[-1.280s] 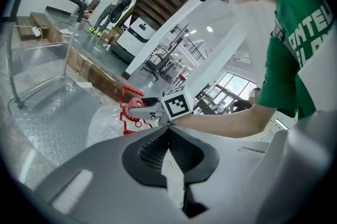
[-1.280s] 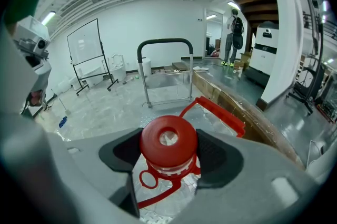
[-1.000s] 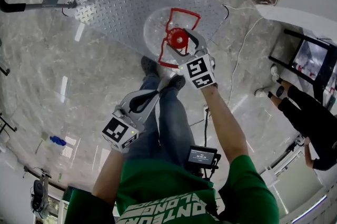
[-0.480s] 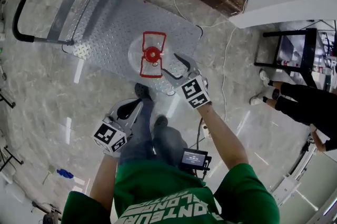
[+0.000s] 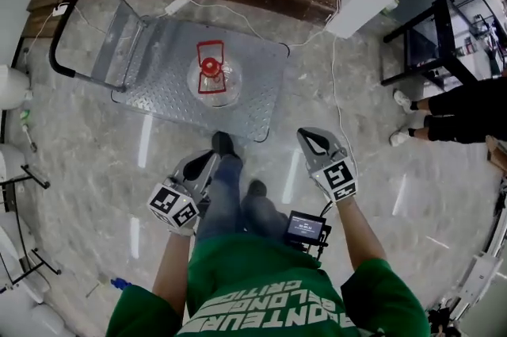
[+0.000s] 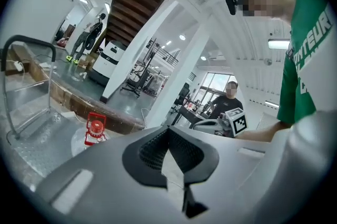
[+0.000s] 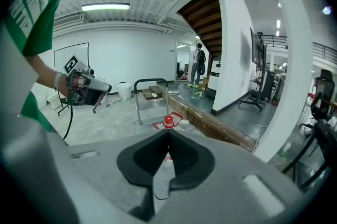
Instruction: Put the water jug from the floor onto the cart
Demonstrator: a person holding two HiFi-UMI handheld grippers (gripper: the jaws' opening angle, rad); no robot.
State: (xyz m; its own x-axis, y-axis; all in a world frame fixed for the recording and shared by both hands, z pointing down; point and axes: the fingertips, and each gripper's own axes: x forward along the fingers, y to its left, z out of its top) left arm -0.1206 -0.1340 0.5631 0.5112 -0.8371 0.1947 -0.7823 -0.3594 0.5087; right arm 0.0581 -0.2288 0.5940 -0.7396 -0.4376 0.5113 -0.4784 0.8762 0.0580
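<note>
Already the water jug (image 5: 212, 78) stands upright on the cart (image 5: 257, 101), about the middle of its deck, well clear of the handle end and of all four edges. Its red cap and carrying frame face up.

Left claw (image 5: 209, 159): pressed together on nothing, held above the floor (image 5: 95, 161) near the person's feet, well apart from the deck's near edge.

Right claw (image 5: 307, 135): likewise pressed together and empty, off the deck's near right corner; through its own view the jug shows only in the distance beyond the jaw tips.

Step in hand, as judged from this layout: the placing is done and neither claw touches the jug, so the task looks complete.

Next move: little is called for beyond keeping both claws away from the cart. Only if the jug looked unsteady would a claw need to spread and take the red frame again.
</note>
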